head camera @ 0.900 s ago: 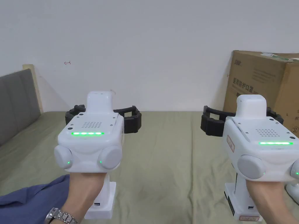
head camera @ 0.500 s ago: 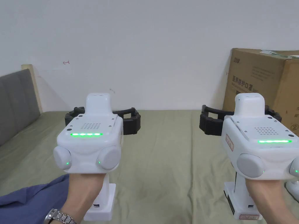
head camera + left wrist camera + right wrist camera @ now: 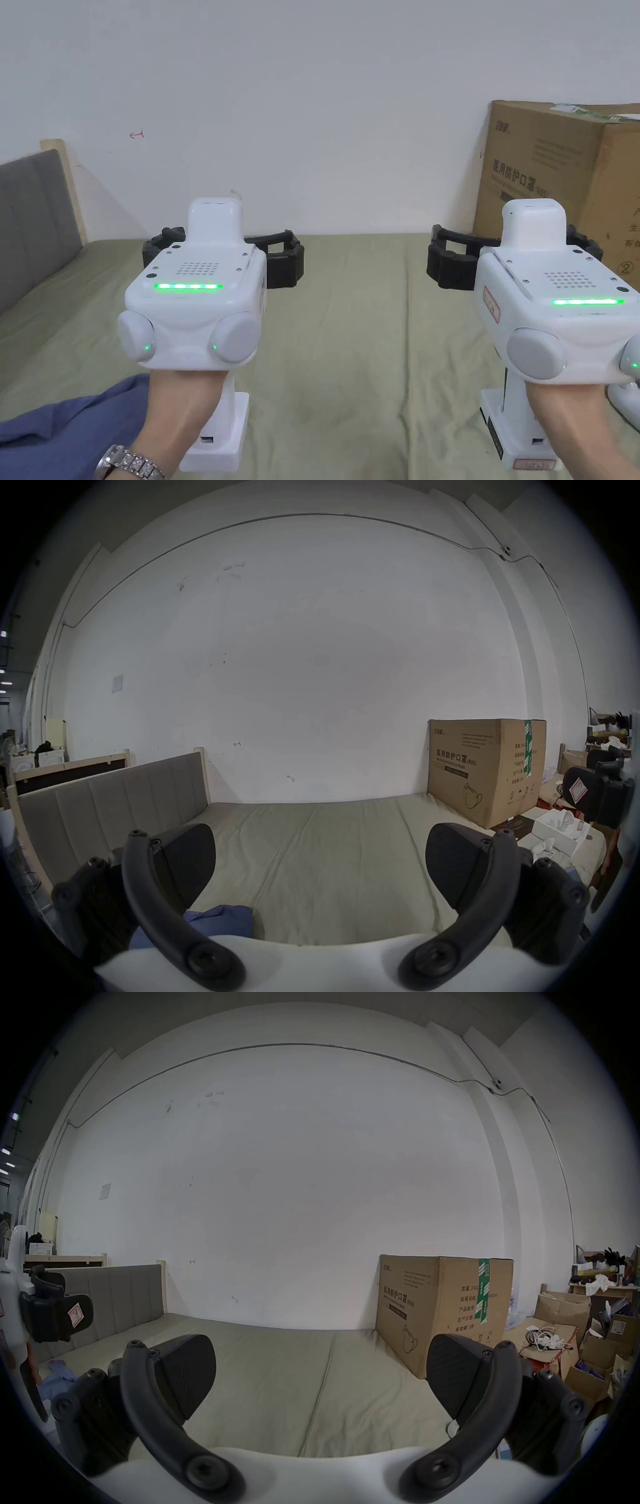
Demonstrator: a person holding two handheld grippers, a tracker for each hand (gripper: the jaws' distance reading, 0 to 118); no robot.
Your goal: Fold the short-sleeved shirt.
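Observation:
A blue shirt (image 3: 69,428) lies crumpled on the olive bed sheet (image 3: 362,350) at the near left, below my left hand. The left gripper view catches the blue shirt (image 3: 221,921) low between its jaws, well below them. My left gripper (image 3: 226,255) is held level above the bed, open, with nothing between its jaws. My right gripper (image 3: 515,257) hovers at the same height to the right, open and empty too. In the right gripper view the blue shirt (image 3: 60,1374) lies far left, under the left gripper (image 3: 55,1312).
A large cardboard box (image 3: 562,175) stands on the bed's far right corner against the white wall. A grey padded headboard (image 3: 34,219) bounds the left side. Off the bed's right edge lie a white tray (image 3: 561,830) and several boxes (image 3: 588,1338).
The head camera has drifted slightly, so the wall and box sit a little differently. Both grippers stay in the same pose, open.

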